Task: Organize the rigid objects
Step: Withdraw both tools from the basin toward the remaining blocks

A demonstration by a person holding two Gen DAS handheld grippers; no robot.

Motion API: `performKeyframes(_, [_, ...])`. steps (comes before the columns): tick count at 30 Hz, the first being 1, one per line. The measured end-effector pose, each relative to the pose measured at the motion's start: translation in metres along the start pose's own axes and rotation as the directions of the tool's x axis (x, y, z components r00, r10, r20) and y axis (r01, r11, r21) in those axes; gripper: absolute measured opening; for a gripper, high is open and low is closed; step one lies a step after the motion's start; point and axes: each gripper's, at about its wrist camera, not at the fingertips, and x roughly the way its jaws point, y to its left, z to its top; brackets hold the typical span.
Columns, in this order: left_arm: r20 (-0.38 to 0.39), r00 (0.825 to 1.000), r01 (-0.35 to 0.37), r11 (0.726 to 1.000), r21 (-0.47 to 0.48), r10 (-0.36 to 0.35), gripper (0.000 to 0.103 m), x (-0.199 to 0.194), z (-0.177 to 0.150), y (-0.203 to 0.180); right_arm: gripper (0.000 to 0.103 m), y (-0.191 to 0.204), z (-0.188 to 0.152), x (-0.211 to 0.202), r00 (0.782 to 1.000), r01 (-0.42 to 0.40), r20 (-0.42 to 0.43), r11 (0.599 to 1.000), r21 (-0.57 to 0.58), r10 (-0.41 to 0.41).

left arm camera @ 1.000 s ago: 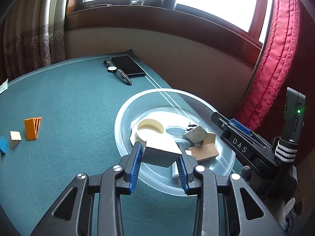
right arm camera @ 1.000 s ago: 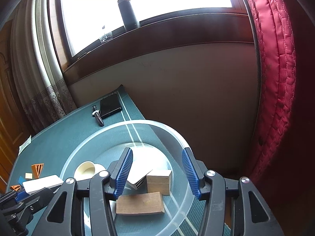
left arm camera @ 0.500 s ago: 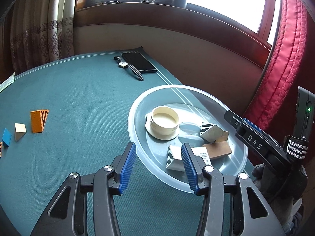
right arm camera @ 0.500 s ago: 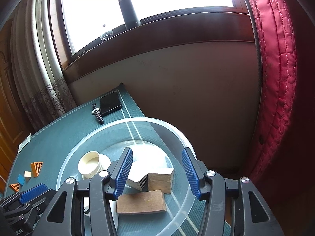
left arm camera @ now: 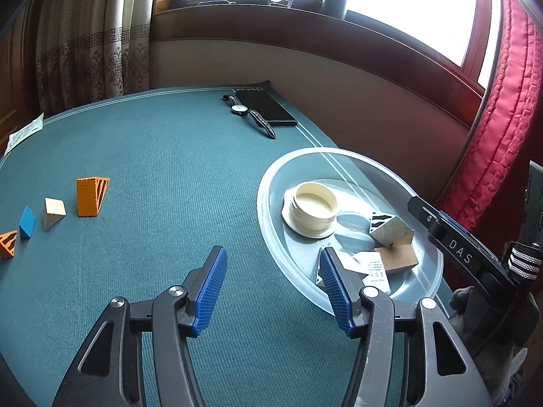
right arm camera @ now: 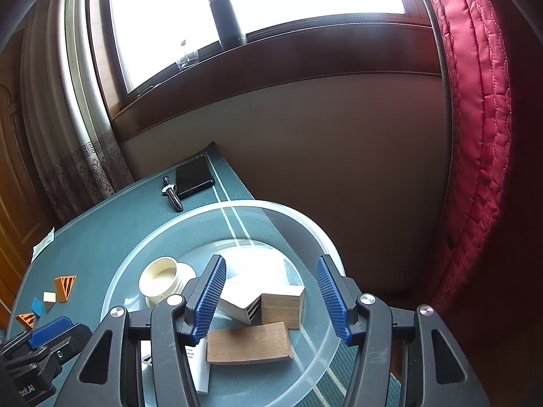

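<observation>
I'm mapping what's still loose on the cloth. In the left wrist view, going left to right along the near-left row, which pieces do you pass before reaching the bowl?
Small orange wedge → blue piece → cream piece → large orange wedge → clear bowl.

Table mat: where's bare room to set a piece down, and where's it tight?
Widest bare patch: mid-mat, between the orange wedge and the clear bowl, up to the watch and phone. Mat under the left tongs is bare too. Crowded: the bowl's near side, and the far-left row of small blocks.
</observation>
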Motion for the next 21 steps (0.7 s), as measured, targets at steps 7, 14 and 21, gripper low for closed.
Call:
performKeyframes(7, [-0.003, 1.0, -0.019, 0.999, -0.03, 0.019, 0.064, -0.001, -0.002, 0.011, 0.064, 0.014, -0.003, -0.005, 0.999, -0.036, -0.01, 0.999, -0.027, 0.036])
performKeyframes(14, [-0.004, 0.999, -0.04, 0.997, -0.064, 0.039, 0.069, -0.004, -0.002, 0.023, 0.074, 0.03, -0.009, -0.008, 0.996, -0.083, -0.025, 0.995, -0.053, 0.082])
performKeyframes(21, [0.004, 0.998, -0.068, 0.994, -0.086, 0.069, 0.069, -0.009, -0.002, 0.034, 0.078, 0.045, -0.014, -0.012, 0.992, -0.12, -0.034, 0.99, -0.078, 0.117])
